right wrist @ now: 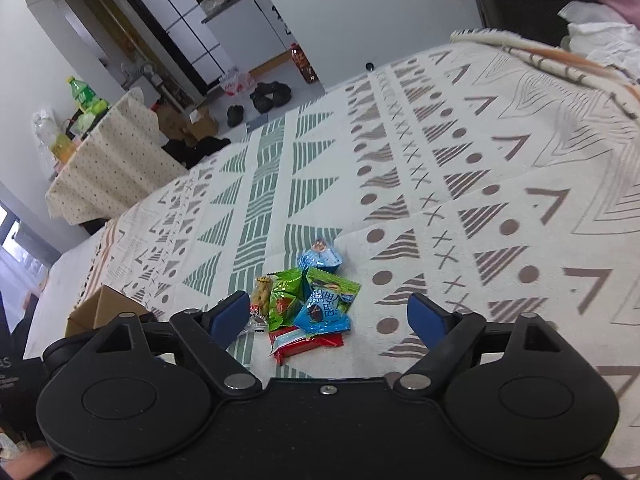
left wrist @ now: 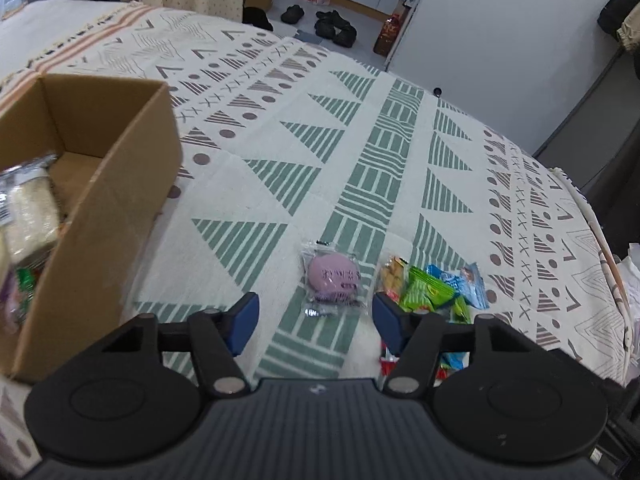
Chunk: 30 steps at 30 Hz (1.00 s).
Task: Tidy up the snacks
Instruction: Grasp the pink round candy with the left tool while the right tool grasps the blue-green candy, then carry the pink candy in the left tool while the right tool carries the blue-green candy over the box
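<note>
A purple round snack in a clear wrapper lies on the patterned cloth just ahead of my open, empty left gripper. To its right is a pile of green, blue and red snack packets. A cardboard box at the left holds several packets. In the right wrist view the same pile lies between the fingers of my open, empty right gripper, with a red bar nearest and a blue packet farthest. The box corner shows at the left.
The patterned tablecloth covers the table; its far edge drops to a floor with shoes and boxes. A second table with bottles stands at the left in the right wrist view. White crumpled material lies at the far right.
</note>
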Motion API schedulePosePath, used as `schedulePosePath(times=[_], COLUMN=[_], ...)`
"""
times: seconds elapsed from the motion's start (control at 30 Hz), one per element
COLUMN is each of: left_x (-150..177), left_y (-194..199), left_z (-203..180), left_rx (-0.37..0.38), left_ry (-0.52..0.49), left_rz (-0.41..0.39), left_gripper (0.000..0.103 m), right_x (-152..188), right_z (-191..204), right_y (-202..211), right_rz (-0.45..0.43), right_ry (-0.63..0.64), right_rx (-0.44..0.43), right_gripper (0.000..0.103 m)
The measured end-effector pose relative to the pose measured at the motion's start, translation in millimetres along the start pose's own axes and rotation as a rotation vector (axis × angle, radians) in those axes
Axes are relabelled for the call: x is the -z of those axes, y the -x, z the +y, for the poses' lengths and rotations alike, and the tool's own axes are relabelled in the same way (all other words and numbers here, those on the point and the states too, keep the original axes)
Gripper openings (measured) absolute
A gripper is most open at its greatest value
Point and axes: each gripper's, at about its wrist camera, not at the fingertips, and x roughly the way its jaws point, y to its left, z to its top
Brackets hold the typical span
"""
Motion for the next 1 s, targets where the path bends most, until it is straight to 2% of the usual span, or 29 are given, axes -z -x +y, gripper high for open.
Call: schedulePosePath(times=[0.3,0.53,0.73,0.83,0.9,1.0], left_x=[-12,-16,-17,-17,-17,-16], left_y=[-43,-67,-71,-71,-69,-64], left_z=[2,-3,-5,-5,-3,2], left_rx=[0.035,0.057,0.046,0.044,0.047,0.035], left_ry=[0.015,0.018,0.020,0.018,0.017,0.030], left_rz=[0.062,0.102,0.095,0.094,0.093,0.087], left_gripper=[0.047,0.045,0.043,0.039,0.035,0.034], right_x=[-2,-1,1,0,1,2], right_z=[6,4,3,3,3,8], right_y=[-41,-70,-83,-85,-86,-84], right_rz=[0.070,0.120,0.135,0.134,0.141,0.153], right_ry=[-0.009,-0.038,-0.041,-0.041,-0.038,-0.002], right_rx=[0.027,0.042,0.053,0.052,0.046,0.039], right_gripper=[0.074,0.065,0.061,0.054,0.038,0.034])
